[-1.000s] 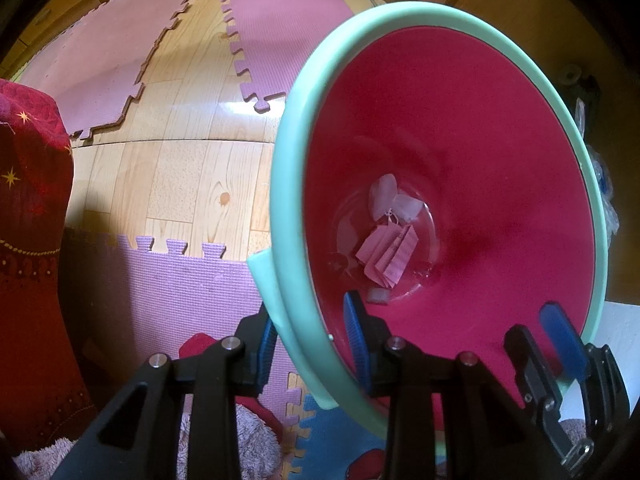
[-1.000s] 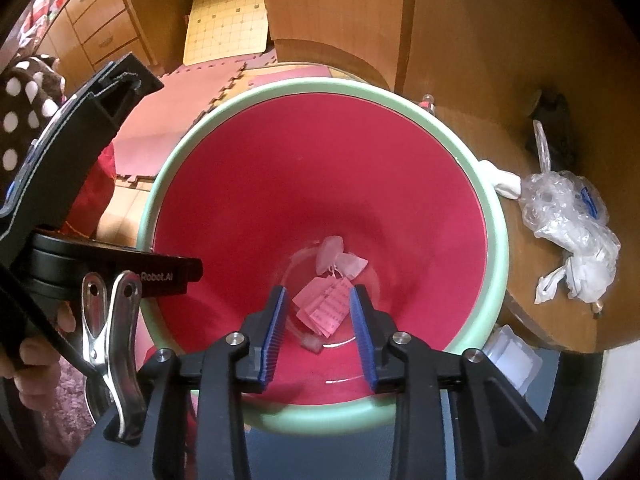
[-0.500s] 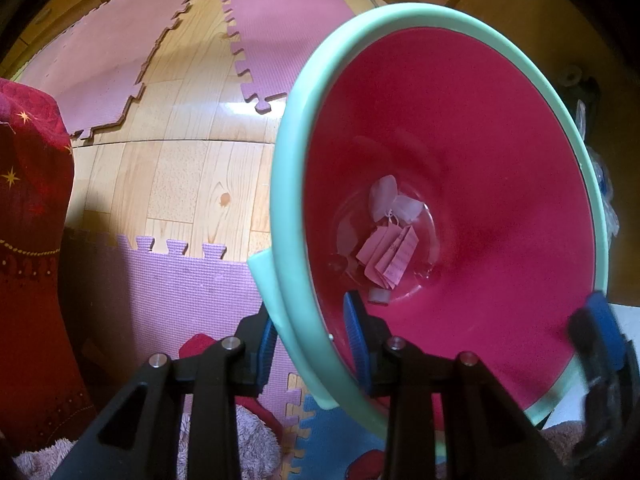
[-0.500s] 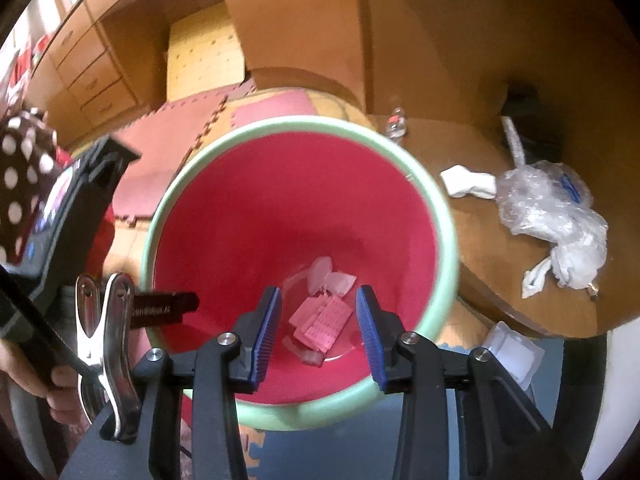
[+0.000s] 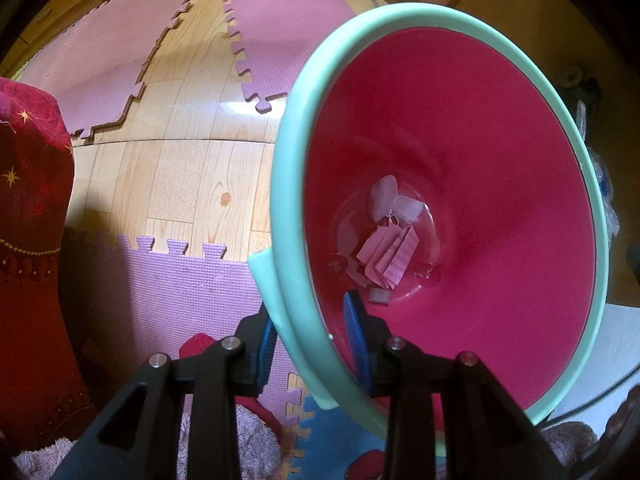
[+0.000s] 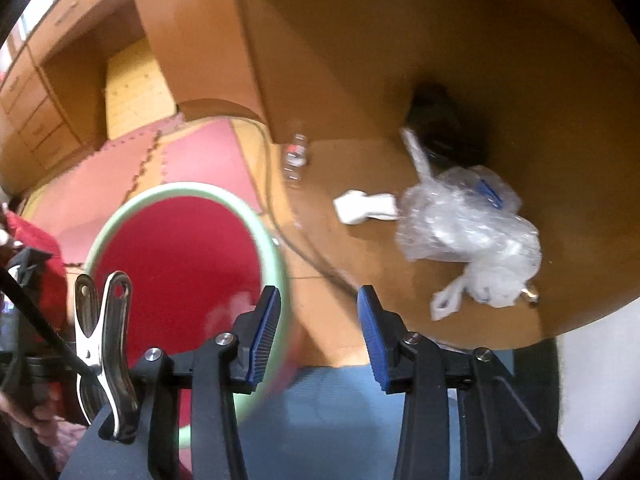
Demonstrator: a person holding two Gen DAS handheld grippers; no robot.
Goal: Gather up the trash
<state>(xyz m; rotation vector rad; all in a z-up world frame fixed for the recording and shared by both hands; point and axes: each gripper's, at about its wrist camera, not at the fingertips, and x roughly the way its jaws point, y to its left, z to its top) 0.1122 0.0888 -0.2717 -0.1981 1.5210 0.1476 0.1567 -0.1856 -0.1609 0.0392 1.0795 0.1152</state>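
The left gripper [image 5: 312,344] is clamped on the bin's [image 5: 460,32] green rim, pink paper scraps [image 5: 390,254] lying at the bottom just beyond its fingers. The right gripper [image 6: 318,332], empty, jaws just widening, has swung off the bin; the plastic bag [image 6: 464,224] now lies ahead to its right on the table [image 6: 500,80], near a white wad [image 6: 362,206].

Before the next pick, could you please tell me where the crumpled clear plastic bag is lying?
In the right wrist view, the clear plastic bag lies right of centre on the brown table, beside a white wad.
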